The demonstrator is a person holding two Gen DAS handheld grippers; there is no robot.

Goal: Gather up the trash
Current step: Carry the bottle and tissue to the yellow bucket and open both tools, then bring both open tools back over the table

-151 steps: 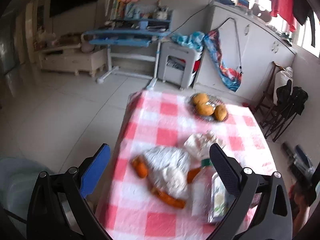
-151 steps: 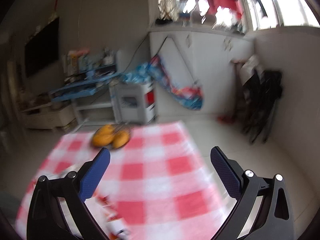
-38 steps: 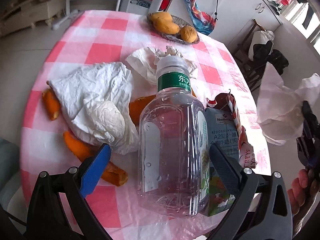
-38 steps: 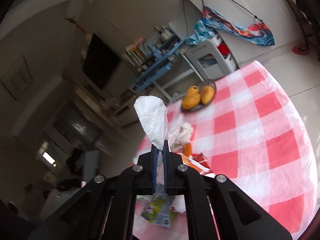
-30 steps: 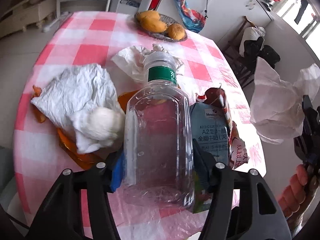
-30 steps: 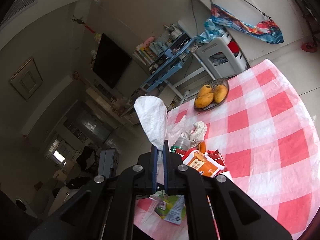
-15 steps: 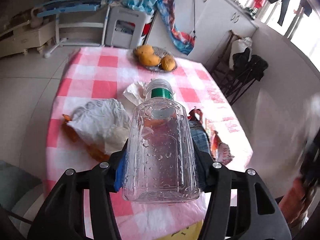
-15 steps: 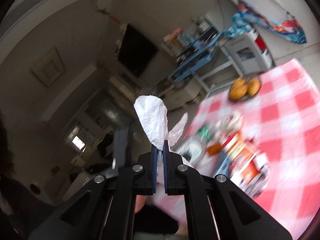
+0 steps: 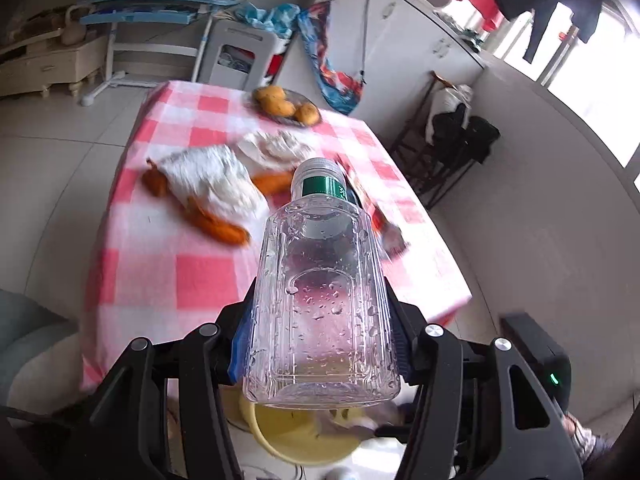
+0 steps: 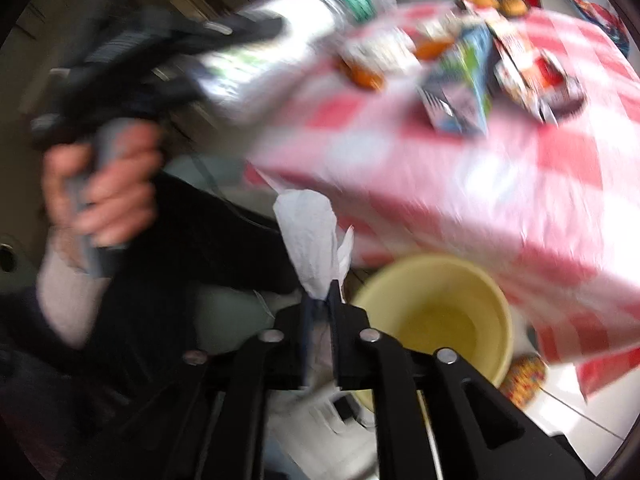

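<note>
On the left, the left gripper (image 9: 320, 344) is clamped around the lower body of an empty clear plastic bottle (image 9: 320, 300), lifted clear of the table (image 9: 168, 272) with its green-banded cap pointing away. The bottle hangs above the rim of a yellow bin (image 9: 304, 440) on the floor below the table's near edge.

To the right, the right gripper (image 10: 318, 308) is pinched shut on a crumpled white tissue (image 10: 312, 232), held just beside the bin's open mouth (image 10: 436, 308), which looks empty inside.

Judging by this, collecting has barely begun: two pieces are in hand, none dropped yet. On the checked cloth lie orange peels (image 9: 216, 224), wadded white paper (image 9: 212, 180), a drink carton (image 10: 460, 92) and snack wrappers (image 10: 528, 76). A dish of fruit (image 9: 288, 108) sits at the far end.
</note>
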